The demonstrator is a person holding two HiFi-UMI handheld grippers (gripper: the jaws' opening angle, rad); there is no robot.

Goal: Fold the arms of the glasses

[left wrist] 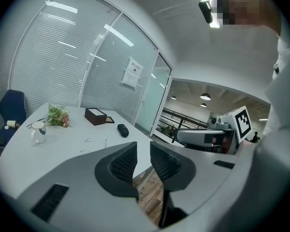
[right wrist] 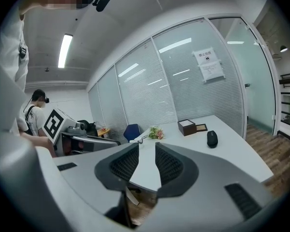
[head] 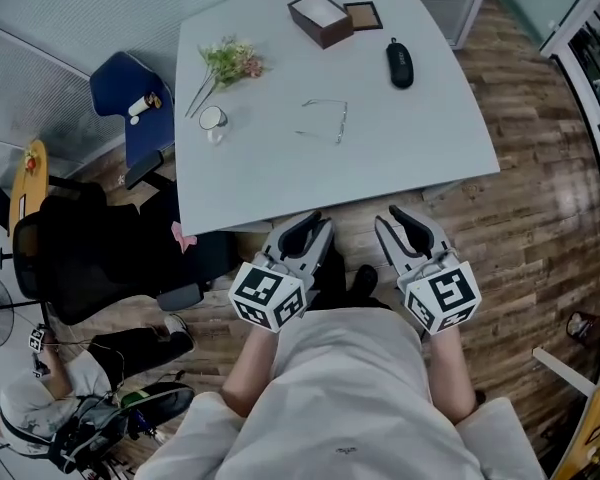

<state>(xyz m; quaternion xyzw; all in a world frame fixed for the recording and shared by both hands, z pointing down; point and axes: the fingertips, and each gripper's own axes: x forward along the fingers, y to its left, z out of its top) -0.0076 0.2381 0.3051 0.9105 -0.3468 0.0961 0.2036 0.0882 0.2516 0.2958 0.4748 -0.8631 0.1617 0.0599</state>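
A thin wire-framed pair of glasses (head: 325, 120) lies with its arms unfolded near the middle of the white table (head: 410, 148). In the left gripper view the glasses (left wrist: 97, 141) show small and far off. Both grippers hang short of the table's near edge, above the wooden floor, well apart from the glasses. My left gripper (head: 308, 228) (left wrist: 142, 153) is open, nothing between its ribbed pads. My right gripper (head: 408, 224) (right wrist: 147, 156) stands open too, and empty. The right gripper view does not show the glasses.
On the table stand a brown box (head: 320, 18) with its lid beside it, a black case (head: 401, 63), a bunch of flowers (head: 230, 63) and a white cup (head: 212, 120). A blue chair (head: 130, 93) and a black chair (head: 80, 258) stand left. Another person (head: 40, 398) sits lower left.
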